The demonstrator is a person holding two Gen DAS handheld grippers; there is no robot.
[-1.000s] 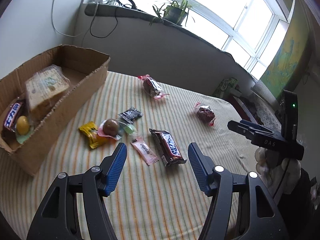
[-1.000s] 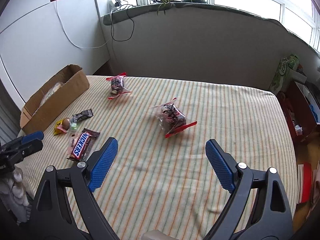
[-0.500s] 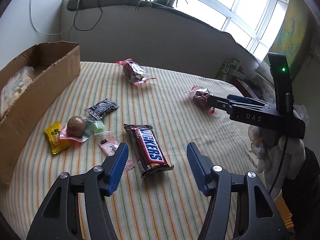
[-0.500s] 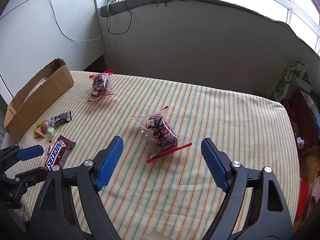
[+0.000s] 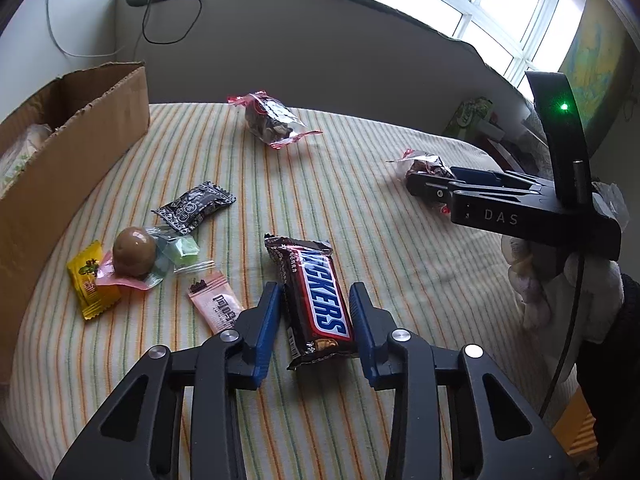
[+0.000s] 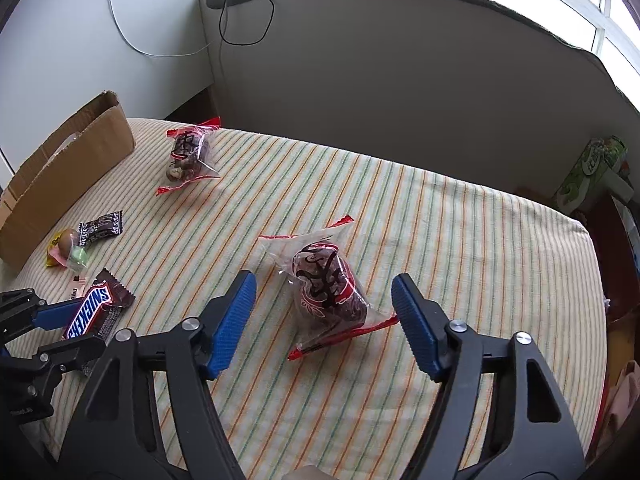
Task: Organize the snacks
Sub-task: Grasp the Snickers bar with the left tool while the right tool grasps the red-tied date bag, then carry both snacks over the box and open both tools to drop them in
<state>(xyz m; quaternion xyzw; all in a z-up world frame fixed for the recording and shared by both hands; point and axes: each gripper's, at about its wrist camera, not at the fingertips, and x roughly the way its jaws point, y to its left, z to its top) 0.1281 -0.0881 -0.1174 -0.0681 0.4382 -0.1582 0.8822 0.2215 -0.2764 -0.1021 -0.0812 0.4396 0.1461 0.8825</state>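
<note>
My left gripper (image 5: 315,312) straddles a Snickers bar (image 5: 310,300) lying on the striped cloth; its blue pads sit close beside the bar's sides, with small gaps showing. The bar also shows in the right wrist view (image 6: 94,312). My right gripper (image 6: 324,300) is wide open around a clear red-trimmed bag of dark snacks (image 6: 326,284), apart from it. It also shows in the left wrist view (image 5: 444,188), with the bag (image 5: 424,166) behind it. A cardboard box (image 5: 68,164) stands at the left.
A second red-trimmed snack bag (image 5: 272,120) lies at the back. A black packet (image 5: 196,206), a brown ball candy (image 5: 134,252), a yellow packet (image 5: 90,280), a green candy (image 5: 184,248) and a pink sachet (image 5: 218,306) lie near the box. The wall runs along the table's far edge.
Both grippers moved forward and down. My left jaws narrowed around the Snickers bar. My right gripper came around the snack bag, still wide open.
</note>
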